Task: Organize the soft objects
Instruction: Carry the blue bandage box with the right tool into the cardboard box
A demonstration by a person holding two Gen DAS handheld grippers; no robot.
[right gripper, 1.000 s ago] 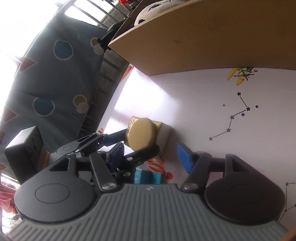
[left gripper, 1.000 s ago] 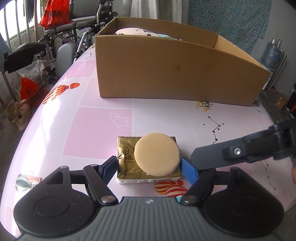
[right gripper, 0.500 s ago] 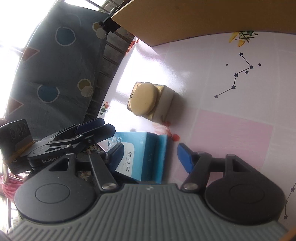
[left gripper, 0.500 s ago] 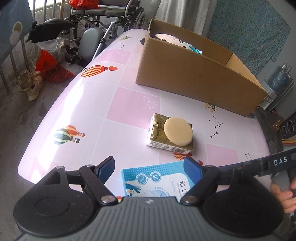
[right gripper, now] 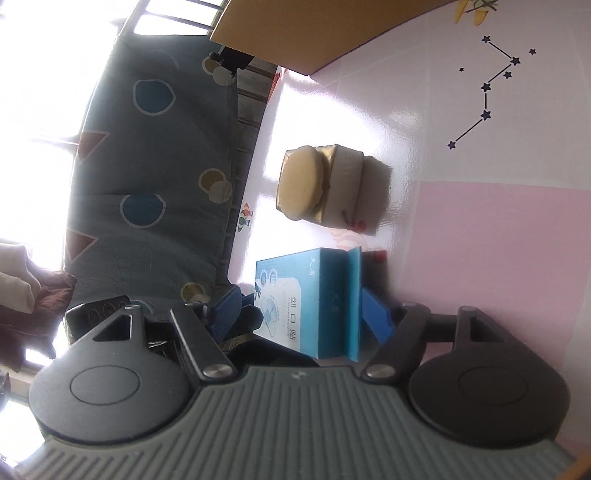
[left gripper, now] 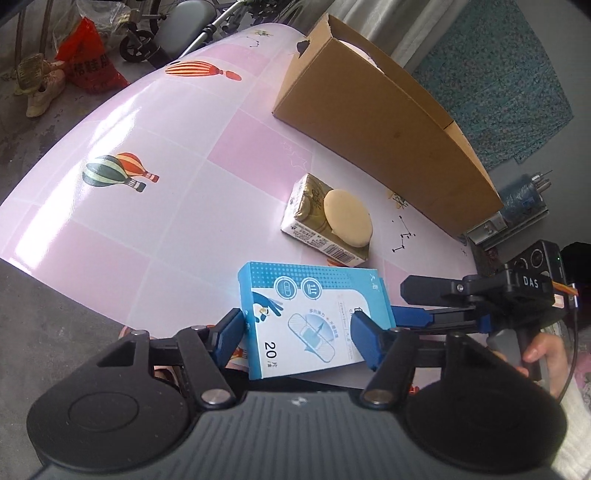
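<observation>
A blue plaster box [left gripper: 314,314] lies near the front edge of the pink table [left gripper: 147,221]. My left gripper [left gripper: 297,321] is closing around it: the left pad touches its edge and the right pad hangs over its printed face, without a grip. From the right, my right gripper [left gripper: 400,301] reaches in. Its jaws [right gripper: 299,306] are opening with the box [right gripper: 314,295] between them, the pads clear of it. Further in, a round beige puff [left gripper: 347,218] rests on a gold tissue pack [left gripper: 306,206]. A cardboard box [left gripper: 369,122] holding something soft stands at the back.
The table's curved edge [left gripper: 74,291] drops to a grey floor on the left, where a red bag [left gripper: 88,62] and a wheelchair [left gripper: 155,33] stand. A person's hand [left gripper: 543,350] holds the right gripper. A blue patterned cloth [right gripper: 155,166] hangs beyond the table.
My left gripper pulled back from the tissue pack and rolled; the blue box came between its narrowing jaws. My right gripper sank towards the box, which now sits between its fingers.
</observation>
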